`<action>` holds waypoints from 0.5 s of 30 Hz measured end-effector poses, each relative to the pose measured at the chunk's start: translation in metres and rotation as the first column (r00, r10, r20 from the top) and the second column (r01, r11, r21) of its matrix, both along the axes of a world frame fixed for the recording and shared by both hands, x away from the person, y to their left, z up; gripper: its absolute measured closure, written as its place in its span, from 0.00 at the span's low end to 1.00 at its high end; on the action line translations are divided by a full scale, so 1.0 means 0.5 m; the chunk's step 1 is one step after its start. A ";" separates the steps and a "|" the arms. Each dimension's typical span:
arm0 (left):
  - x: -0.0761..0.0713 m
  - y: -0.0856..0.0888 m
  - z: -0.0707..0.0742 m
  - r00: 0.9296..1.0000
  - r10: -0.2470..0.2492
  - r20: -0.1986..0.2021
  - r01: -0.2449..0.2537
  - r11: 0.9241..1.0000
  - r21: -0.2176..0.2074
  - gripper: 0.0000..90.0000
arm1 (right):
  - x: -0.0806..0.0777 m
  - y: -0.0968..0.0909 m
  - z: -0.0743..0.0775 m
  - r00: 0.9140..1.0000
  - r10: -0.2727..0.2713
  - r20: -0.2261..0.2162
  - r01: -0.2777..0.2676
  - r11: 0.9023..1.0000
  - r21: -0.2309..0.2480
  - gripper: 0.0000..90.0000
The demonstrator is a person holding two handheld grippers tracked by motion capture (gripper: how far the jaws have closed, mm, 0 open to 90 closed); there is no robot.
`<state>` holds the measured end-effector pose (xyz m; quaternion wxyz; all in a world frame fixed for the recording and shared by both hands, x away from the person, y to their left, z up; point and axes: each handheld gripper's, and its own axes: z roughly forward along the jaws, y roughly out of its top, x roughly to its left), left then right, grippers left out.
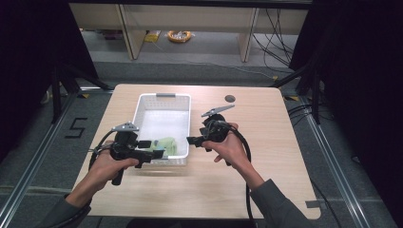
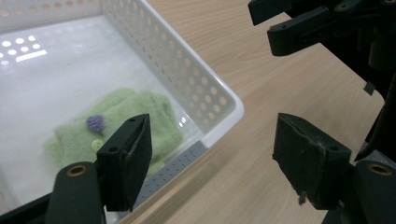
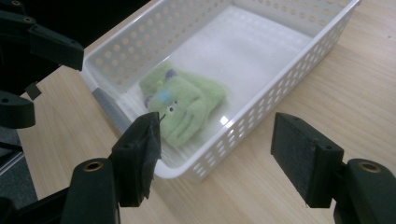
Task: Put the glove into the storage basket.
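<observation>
Green fleece gloves point(image 3: 184, 103) lie folded in the near end of the white perforated basket point(image 1: 144, 105) on the wooden surface point(image 1: 266, 137). The left gripper point(image 1: 159, 153) and right gripper point(image 1: 190, 140) flank that end, jaws spread and empty, the gloves below and between them, untouched.

My basket point(image 3: 261, 116) is glossy white perforated plastic with a smooth floor. The green gloves point(image 3: 184, 105) in it look fuzzy knitted cloth. The table point(image 2: 280, 88) shows matt pale wood grain.
</observation>
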<state>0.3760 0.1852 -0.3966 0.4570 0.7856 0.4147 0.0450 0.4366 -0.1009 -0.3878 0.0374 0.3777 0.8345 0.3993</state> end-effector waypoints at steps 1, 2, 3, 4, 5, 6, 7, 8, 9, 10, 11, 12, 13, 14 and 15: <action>-0.004 -0.002 0.000 1.000 0.000 -0.002 0.000 1.000 -0.009 0.31 | -0.003 -0.006 0.001 1.000 -0.004 -0.005 0.004 1.000 0.015 0.37; -0.008 -0.004 0.000 1.000 -0.005 0.001 0.005 1.000 -0.007 0.30 | -0.005 -0.010 0.001 1.000 -0.006 -0.001 0.006 1.000 0.013 0.37; -0.010 -0.006 0.000 1.000 -0.010 0.003 0.010 1.000 -0.008 0.30 | -0.007 -0.017 0.002 1.000 -0.011 -0.004 0.011 1.000 0.022 0.37; -0.013 -0.008 0.000 1.000 -0.018 0.005 0.018 1.000 -0.001 0.30 | -0.008 -0.021 0.002 1.000 -0.012 -0.001 0.012 1.000 0.027 0.37; -0.016 -0.011 -0.002 1.000 -0.015 0.010 0.015 1.000 -0.007 0.30 | -0.011 -0.027 0.003 1.000 -0.015 -0.001 0.015 0.999 0.033 0.37; -0.018 -0.013 -0.002 1.000 -0.022 0.010 0.022 1.000 0.003 0.30 | -0.012 -0.032 0.004 1.000 -0.016 0.008 0.016 1.000 0.025 0.37; -0.019 -0.015 -0.003 0.999 -0.030 0.010 0.030 1.000 0.001 0.30 | -0.015 -0.035 0.004 1.000 -0.015 0.012 0.014 0.999 0.036 0.37; -0.022 -0.017 -0.004 1.000 -0.031 0.005 0.031 1.000 0.003 0.30 | -0.018 -0.040 0.006 1.000 -0.022 0.002 0.022 0.999 0.039 0.37; -0.024 -0.019 -0.005 0.999 -0.030 0.010 0.030 1.000 0.007 0.30 | -0.021 -0.045 0.007 1.000 -0.025 0.011 0.024 0.999 0.046 0.36; -0.025 -0.021 -0.006 0.999 -0.031 0.008 0.031 1.000 -0.001 0.30 | -0.023 -0.050 0.009 0.999 -0.030 0.020 0.029 0.999 0.037 0.36; -0.026 -0.022 -0.007 0.999 -0.034 0.012 0.034 0.999 0.000 0.30 | -0.026 -0.053 0.009 1.000 -0.026 0.017 0.025 0.998 0.056 0.36; -0.028 -0.024 -0.007 0.999 -0.038 0.007 0.038 0.999 0.000 0.29 | -0.029 -0.055 0.011 0.999 -0.033 0.004 0.033 0.998 0.059 0.36; -0.028 -0.025 -0.009 0.999 -0.038 0.010 0.038 0.999 -0.002 0.29 | -0.028 -0.062 0.010 0.999 -0.021 0.025 0.019 0.998 0.061 0.36; -0.030 -0.026 -0.010 0.999 -0.038 0.009 0.038 0.999 -0.005 0.29 | -0.030 -0.066 0.010 0.999 -0.025 0.027 0.023 0.998 0.063 0.36; -0.030 -0.027 -0.011 0.999 -0.041 0.008 0.041 0.999 -0.004 0.29 | -0.034 -0.070 0.011 0.999 -0.035 0.018 0.034 0.997 0.067 0.36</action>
